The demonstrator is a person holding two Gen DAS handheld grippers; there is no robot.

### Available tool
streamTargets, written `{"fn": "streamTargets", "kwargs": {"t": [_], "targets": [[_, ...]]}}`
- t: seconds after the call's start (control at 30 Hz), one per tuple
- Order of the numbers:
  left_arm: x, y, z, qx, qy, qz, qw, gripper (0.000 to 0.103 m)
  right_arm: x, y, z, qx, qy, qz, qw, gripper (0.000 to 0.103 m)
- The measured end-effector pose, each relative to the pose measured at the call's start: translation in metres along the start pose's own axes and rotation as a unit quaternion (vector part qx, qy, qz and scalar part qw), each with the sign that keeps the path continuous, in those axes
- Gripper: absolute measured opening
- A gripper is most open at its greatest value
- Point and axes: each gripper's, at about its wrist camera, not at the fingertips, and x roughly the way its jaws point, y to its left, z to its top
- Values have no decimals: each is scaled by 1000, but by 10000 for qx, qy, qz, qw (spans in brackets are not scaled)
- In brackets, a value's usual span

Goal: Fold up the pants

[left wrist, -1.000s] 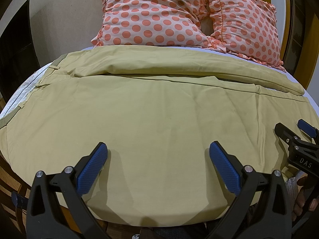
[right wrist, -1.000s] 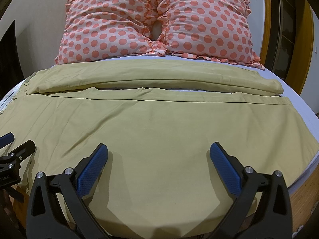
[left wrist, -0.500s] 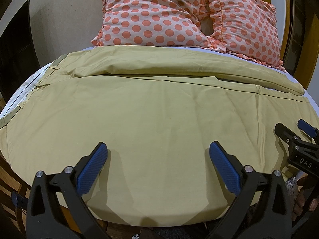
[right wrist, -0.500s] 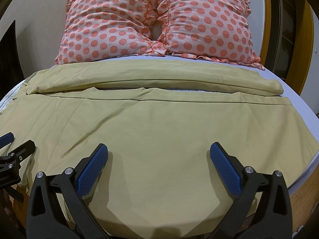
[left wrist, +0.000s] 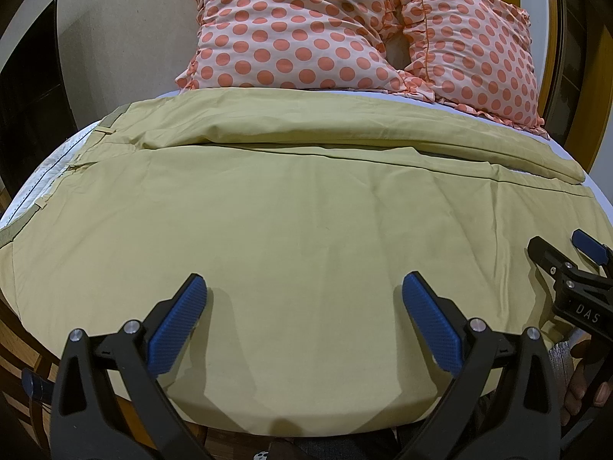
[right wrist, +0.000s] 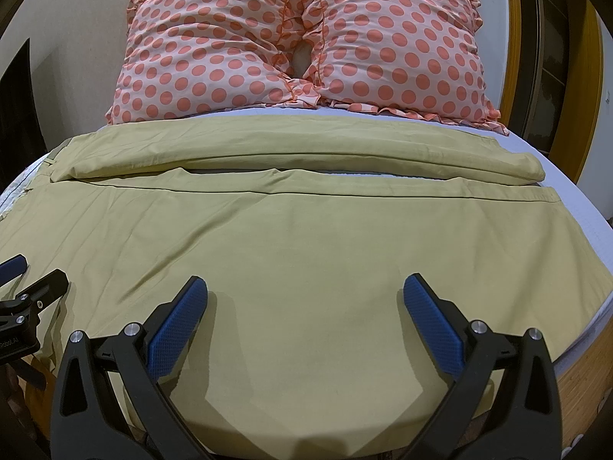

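Khaki pants [left wrist: 306, 222] spread flat across the bed [right wrist: 567, 207], both grippers released above the near edge.

Waistband end toward the left side of the bed, leg hems toward the right; far leg lying as a long roll just in front of the two polka-dot pillows [right wrist: 299, 46], near leg wide and smooth, reaching the near edge of the bed. Left gripper [left wrist: 304, 306] with blue fingers [left wrist: 176, 329] spread wide, holding nothing, hovering over the near leg close to the near edge of the bed. Right gripper [right wrist: 305, 306] likewise spread wide and grasping nothing, over the same leg, beside the left one toward the hem side. Pale bed sheet visible beyond the hems.
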Motion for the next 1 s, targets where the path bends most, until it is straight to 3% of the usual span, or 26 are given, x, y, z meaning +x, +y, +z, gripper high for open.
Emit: {"fn": "streamTargets", "kwargs": {"t": [1.0], "targets": [[0,0,0,0,-5,1,10000,101,1,1,1,-10,22,5,10000,102]]}}
